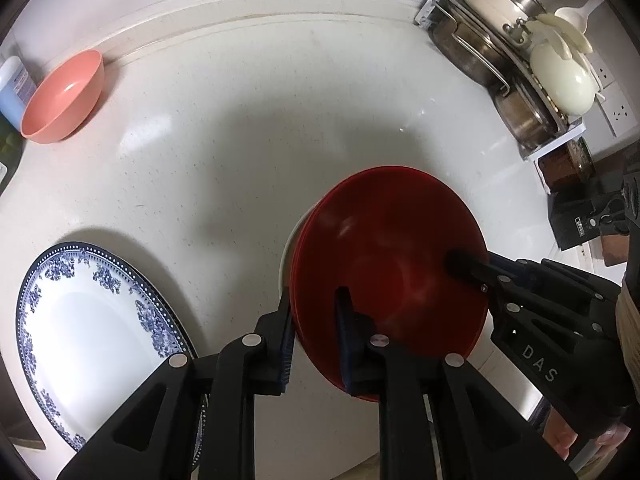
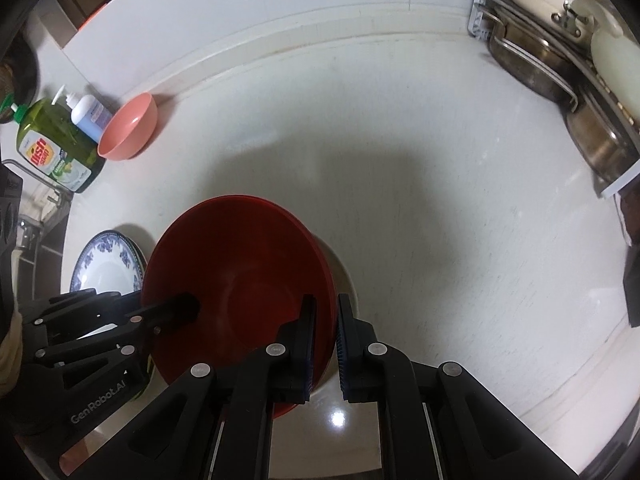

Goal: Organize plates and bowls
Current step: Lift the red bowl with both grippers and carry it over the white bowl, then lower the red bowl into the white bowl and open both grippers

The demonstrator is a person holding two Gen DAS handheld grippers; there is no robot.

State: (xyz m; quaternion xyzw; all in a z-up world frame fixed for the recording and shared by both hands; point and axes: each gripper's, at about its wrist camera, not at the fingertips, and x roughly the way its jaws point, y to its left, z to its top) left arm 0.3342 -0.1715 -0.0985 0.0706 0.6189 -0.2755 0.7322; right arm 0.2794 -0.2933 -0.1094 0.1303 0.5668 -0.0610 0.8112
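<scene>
While both claws pinch opposite rims of the red bowl (image 1: 384, 264), it sits centre-frame w/ a white dish (image 2: 344, 280) under it, prob. touching. Left gripper (image 1: 316, 312) and right gripper (image 2: 325, 322) are each closed on its wall. Pink bowl (image 1: 64, 96) upper left, blue-patterned plate (image 1: 92, 336) lower left.
</scene>
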